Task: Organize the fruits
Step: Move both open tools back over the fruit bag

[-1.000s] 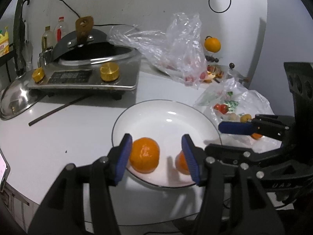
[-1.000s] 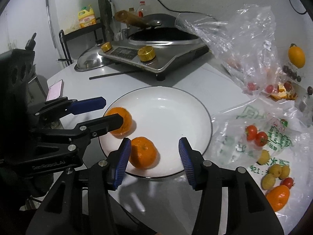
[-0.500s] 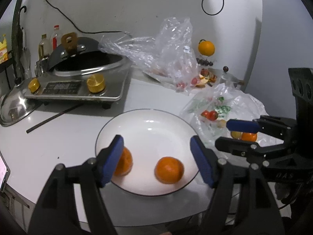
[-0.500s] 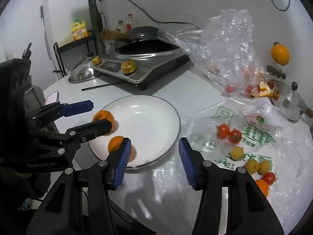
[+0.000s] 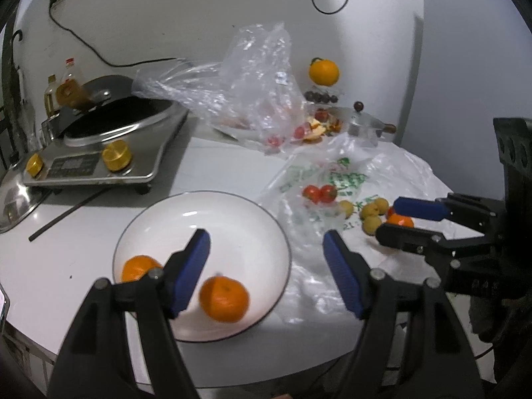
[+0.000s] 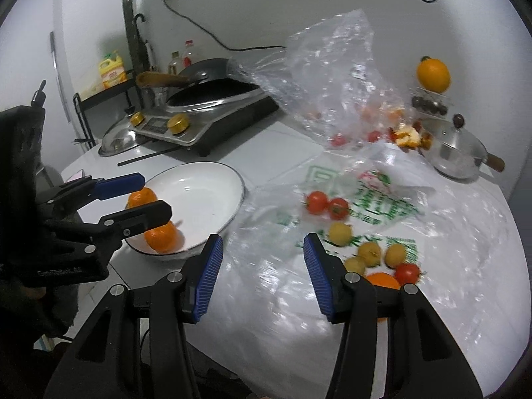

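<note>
2 oranges (image 5: 224,303) on plate (image 5: 232,209), both grippers (image 6: 261,274) seemingly empty.

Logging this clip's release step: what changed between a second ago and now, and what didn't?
The left gripper opened wider and drew back from the first tangerine, left lying free on the plate. The right gripper stayed open and empty, swinging away from the second tangerine toward the loose fruit on the printed bag. Both tangerines stayed on the plate; the plate, cooker and bags did not move.
</note>
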